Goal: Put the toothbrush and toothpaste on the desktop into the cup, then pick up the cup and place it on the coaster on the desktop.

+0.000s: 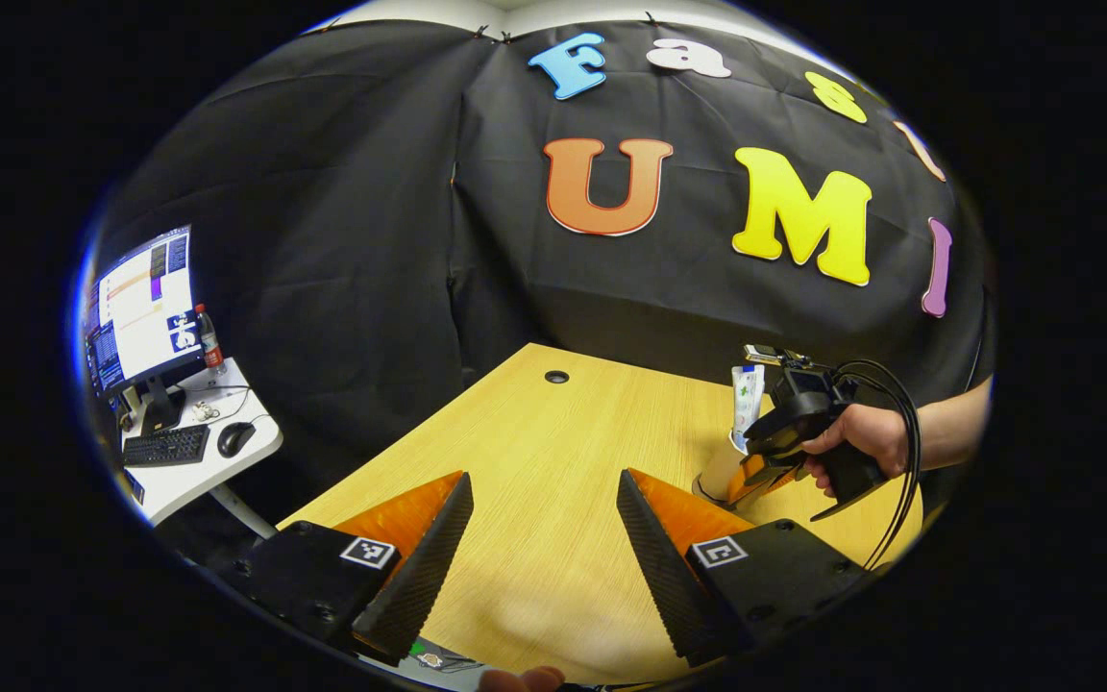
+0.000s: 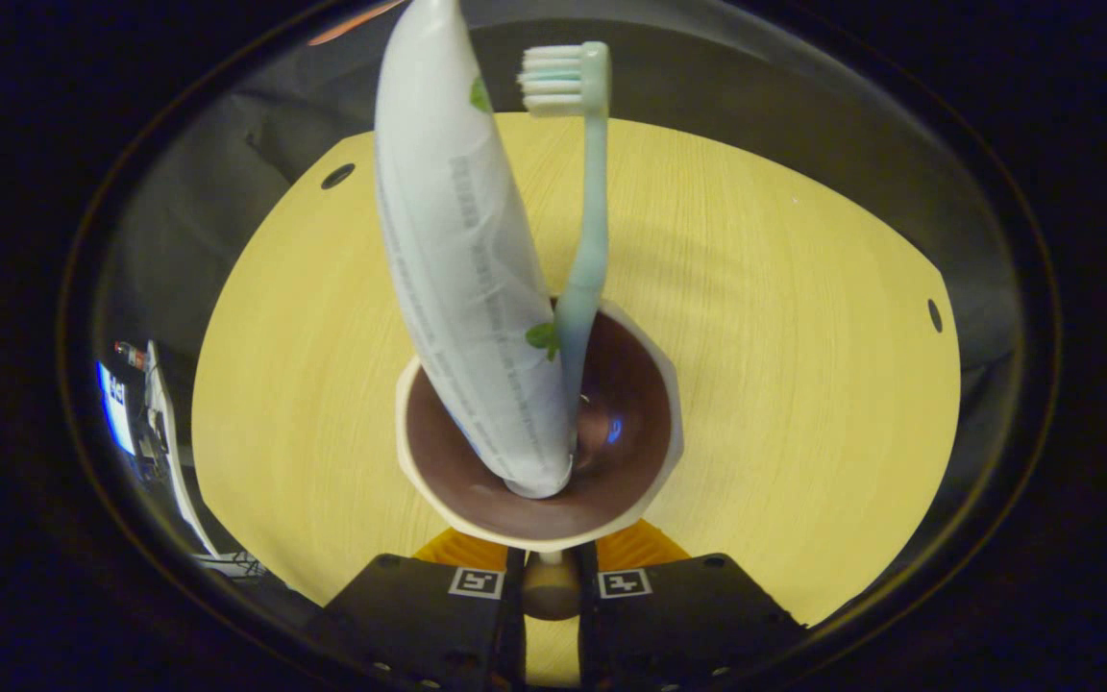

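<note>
On the worktop (image 2: pixel 784 384): the cup (image 2: pixel 539 452) stands upright, near its right side in the left gripper view.
Contents: toothpaste tube (image 2: pixel 462 259) and toothbrush (image 2: pixel 584 231) stand inside, leaning on the rim.
Coaster: I cannot make one out under the cup or elsewhere.
Right tool (image 2: pixel 551 583): closed on the cup's handle, fingers either side.
Left tool (image 1: pixel 544 548): open, holding nothing, above bare wood.
Handling: likely rigid, glossy ceramic, top-heavy with tall contents; hold by the handle, keep level.

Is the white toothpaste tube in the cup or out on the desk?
In: the white toothpaste tube stands inside the brown-lined cup, beside the pale green toothbrush.
</note>
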